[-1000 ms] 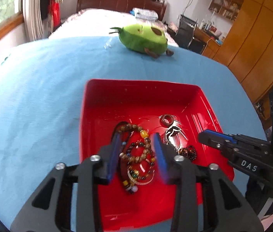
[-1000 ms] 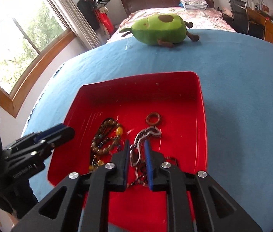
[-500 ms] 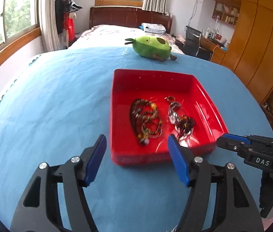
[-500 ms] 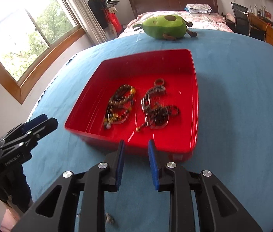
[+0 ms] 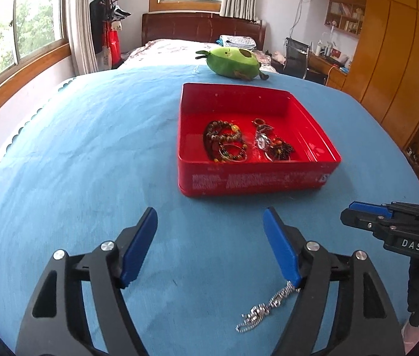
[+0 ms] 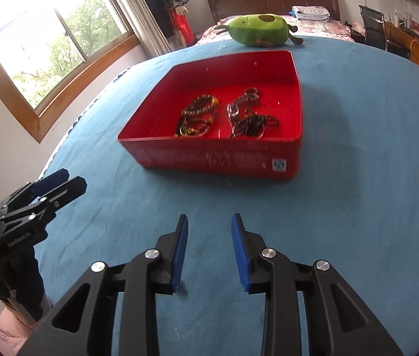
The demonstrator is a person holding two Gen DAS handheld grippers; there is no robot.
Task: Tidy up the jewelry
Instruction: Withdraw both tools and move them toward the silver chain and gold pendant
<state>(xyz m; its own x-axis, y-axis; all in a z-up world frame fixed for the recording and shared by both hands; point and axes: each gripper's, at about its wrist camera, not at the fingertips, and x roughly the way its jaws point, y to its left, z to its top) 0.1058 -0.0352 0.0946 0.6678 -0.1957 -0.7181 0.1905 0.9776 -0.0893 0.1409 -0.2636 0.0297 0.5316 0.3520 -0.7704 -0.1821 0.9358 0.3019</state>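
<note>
The left gripper (image 5: 209, 237) is held over the blue cloth (image 5: 91, 148), its jaws just spread wide with nothing between them. A silver chain (image 5: 264, 308) lies partly hidden behind its right finger. The right gripper (image 6: 209, 249) has also just been opening, narrowly parted and empty. Beaded bracelets (image 5: 224, 144) and tangled pieces, hard to separate, lie in the red tray (image 5: 257, 179).

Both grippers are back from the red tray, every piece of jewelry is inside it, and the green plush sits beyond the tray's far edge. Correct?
Not quite: one piece is outside. The left wrist view shows a silver chain lying on the blue cloth, by the left gripper. The rest holds: red tray, green plush, right gripper.
</note>
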